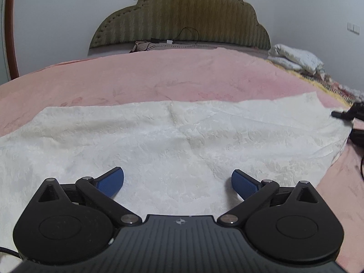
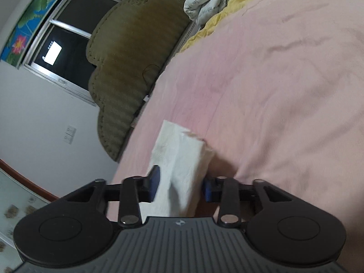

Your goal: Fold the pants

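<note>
Left wrist view shows the cream textured fabric pants (image 1: 173, 134) spread flat across the pink bed (image 1: 159, 72), left gripper (image 1: 177, 183) fingers wide apart and empty, while the right gripper (image 2: 179, 185) fingers clamp a bunched end, so folding seems barely begun.

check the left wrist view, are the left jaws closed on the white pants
No, the left gripper stands wide open above the white pants, its blue pads spread apart with nothing pinched between them.
</note>
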{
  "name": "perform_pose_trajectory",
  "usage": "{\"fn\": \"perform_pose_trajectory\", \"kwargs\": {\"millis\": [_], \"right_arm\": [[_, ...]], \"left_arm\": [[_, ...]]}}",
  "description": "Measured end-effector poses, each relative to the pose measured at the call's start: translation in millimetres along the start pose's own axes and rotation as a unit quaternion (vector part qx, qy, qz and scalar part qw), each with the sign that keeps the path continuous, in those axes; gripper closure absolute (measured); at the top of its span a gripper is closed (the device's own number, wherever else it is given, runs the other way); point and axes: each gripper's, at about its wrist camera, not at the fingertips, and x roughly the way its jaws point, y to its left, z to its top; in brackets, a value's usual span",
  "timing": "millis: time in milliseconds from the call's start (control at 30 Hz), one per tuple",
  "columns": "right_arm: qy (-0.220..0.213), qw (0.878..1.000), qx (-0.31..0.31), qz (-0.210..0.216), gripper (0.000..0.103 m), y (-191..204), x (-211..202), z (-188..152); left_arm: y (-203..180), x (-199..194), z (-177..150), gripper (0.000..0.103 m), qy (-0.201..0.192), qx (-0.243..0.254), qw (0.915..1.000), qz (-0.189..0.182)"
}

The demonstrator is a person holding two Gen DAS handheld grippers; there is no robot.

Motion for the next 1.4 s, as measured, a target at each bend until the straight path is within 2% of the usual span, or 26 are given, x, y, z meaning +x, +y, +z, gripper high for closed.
{"fn": "perform_pose_trajectory", "kwargs": {"millis": [100,167,267,333,400,467,500,567,600,667,700,733,767,833,900,967,1000,1033,1067,1100,1133,1167,1233,1300,1400], "right_arm": [[-0.008,1.000,-0.005,0.010,0.087,4.8,2.1,-0.1],[-0.020,0.999,-0.039,0.009,0.087,20.1,0.1,-0.7],[-0.036,0.991,-0.129,0.015,0.087,61.2,-3.9,-3.0],[-0.045,0.976,-0.213,0.021,0.087,99.2,-3.7,-13.2],[-0.046,0.948,-0.312,0.032,0.087,140.5,-1.3,-37.1],[-0.043,0.912,-0.404,0.046,0.087,176.8,3.1,-71.2],[-0.036,0.892,-0.448,0.058,0.087,192.6,5.5,-93.3],[-0.002,0.860,-0.502,0.092,0.087,212.9,11.3,-135.4],[0.023,0.846,-0.521,0.111,0.087,219.7,14.7,-155.8],[0.062,0.819,-0.555,0.132,0.087,225.8,20.2,-192.6],[0.074,0.806,-0.571,0.136,0.087,226.2,22.3,-207.8],[0.082,0.795,-0.585,0.136,0.087,225.5,23.3,-221.0],[0.087,0.789,-0.593,0.134,0.087,224.5,24.3,-228.7],[0.090,0.783,-0.600,0.139,0.087,222.5,20.5,-238.2],[0.091,0.784,-0.597,0.144,0.087,222.1,16.5,-239.2],[0.091,0.784,-0.596,0.150,0.087,223.5,15.1,-237.5],[0.093,0.780,-0.599,0.156,0.087,223.2,10.7,-238.9],[0.096,0.775,-0.604,0.160,0.087,224.4,10.2,-238.3],[0.098,0.769,-0.610,0.164,0.087,223.8,9.2,-241.5],[0.103,0.762,-0.617,0.168,0.087,222.3,9.2,-245.0],[0.106,0.754,-0.625,0.171,0.087,220.8,6.8,-249.6],[0.107,0.746,-0.634,0.174,0.087,220.3,4.5,-254.4],[0.106,0.730,-0.652,0.174,0.087,221.1,2.7,-265.1],[0.113,0.719,-0.662,0.180,0.087,223.7,4.0,-275.4],[0.125,0.707,-0.668,0.198,0.087,233.2,9.9,-288.8]], "left_arm": [[20.2,-13.5,0.7,0.004,-0.039,-0.070,0.9968,-0.004],[39.1,-19.1,2.4,0.004,-0.048,-0.140,0.9886,-0.028],[69.2,-18.7,3.2,0.004,-0.032,-0.254,0.9610,-0.103],[82.0,-19.8,1.3,0.004,-0.033,-0.299,0.9451,-0.127],[90.9,-21.8,1.2,0.003,-0.036,-0.330,0.9315,-0.148],[96.9,-21.9,1.7,0.003,-0.038,-0.360,0.9160,-0.173],[100.0,-19.9,2.6,0.002,-0.036,-0.376,0.9050,-0.195],[102.4,-12.4,4.0,0.001,-0.027,-0.408,0.8812,-0.238],[102.5,-5.9,4.7,0.001,-0.020,-0.427,0.8654,-0.262],[103.1,6.9,4.6,0.000,-0.007,-0.460,0.8397,-0.288],[102.4,13.8,5.0,0.000,-0.001,-0.472,0.8317,-0.292],[101.8,19.3,6.4,0.000,0.006,-0.478,0.8283,-0.292],[100.2,24.8,9.0,0.000,0.016,-0.478,0.8292,-0.289],[93.5,39.0,17.1,0.000,0.046,-0.465,0.8387,-0.280],[83.6,47.8,26.2,0.001,0.059,-0.447,0.8507,-0.269],[74.6,53.7,32.8,0.001,0.063,-0.434,0.8557,-0.274],[70.1,56.7,35.5,0.001,0.065,-0.428,0.8581,-0.277],[66.0,58.3,37.6,0.004,0.065,-0.421,0.8620,-0.275],[63.0,59.4,38.8,0.013,0.064,-0.411,0.8684,-0.270],[60.7,59.9,39.9,0.024,0.059,-0.397,0.8763,-0.267],[58.0,57.9,41.3,0.055,0.057,-0.375,0.8875,-0.261],[54.8,54.1,43.4,0.079,0.056,-0.349,0.9046,-0.238],[49.2,43.2,44.3,0.092,0.045,-0.282,0.9428,-0.173],[46.7,32.3,44.9,0.094,0.026,-0.237,0.9610,-0.140],[48.5,15.8,47.7,0.094,0.005,-0.189,0.9781,-0.088]]}}
